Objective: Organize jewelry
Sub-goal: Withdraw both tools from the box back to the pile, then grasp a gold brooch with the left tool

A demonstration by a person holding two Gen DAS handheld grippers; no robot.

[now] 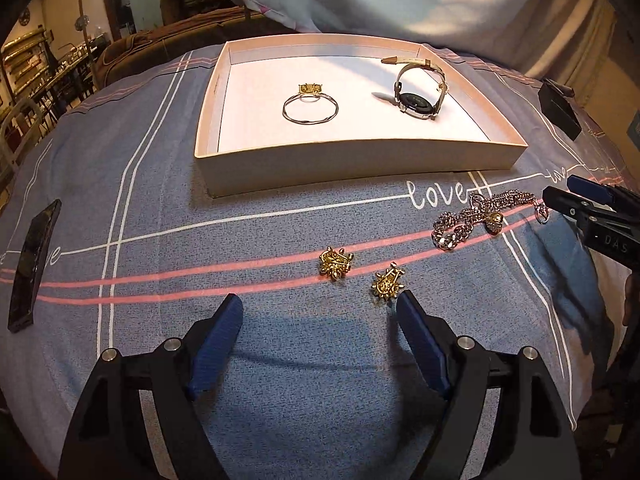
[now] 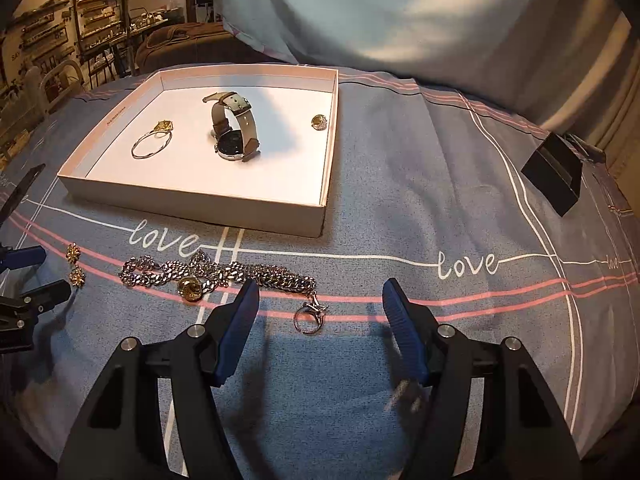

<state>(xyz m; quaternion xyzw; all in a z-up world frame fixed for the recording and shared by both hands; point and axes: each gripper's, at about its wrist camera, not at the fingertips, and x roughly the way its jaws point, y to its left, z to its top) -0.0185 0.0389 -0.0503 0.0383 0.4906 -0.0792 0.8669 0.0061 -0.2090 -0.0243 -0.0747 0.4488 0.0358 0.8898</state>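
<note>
A pale shallow box (image 1: pixel 360 156) (image 2: pixel 200 204) on the blue bedcover holds a thin bangle with a gold charm (image 1: pixel 311 109) (image 2: pixel 152 144), a wristwatch (image 1: pixel 418 88) (image 2: pixel 236 132) and a small gold stud (image 2: pixel 319 122). Two gold earrings (image 1: pixel 337 264) (image 1: pixel 387 283) (image 2: pixel 74 252) (image 2: pixel 77 277) lie just beyond my left gripper (image 1: pixel 320 312), which is open and empty. A silver chain (image 1: pixel 476 216) (image 2: pixel 216 274) with a gold ball (image 2: pixel 190 290) and a ring clasp (image 2: pixel 310 316) lies in front of my right gripper (image 2: pixel 318 300), open, nothing between its fingers.
A dark phone (image 1: pixel 34 264) lies at the left edge of the bedcover. A small black box (image 2: pixel 554 176) (image 1: pixel 558 108) stands at the right. A white pillow (image 2: pixel 400 12) rises behind the pale box. The right gripper's tip (image 1: pixel 576 204) shows at the chain's end.
</note>
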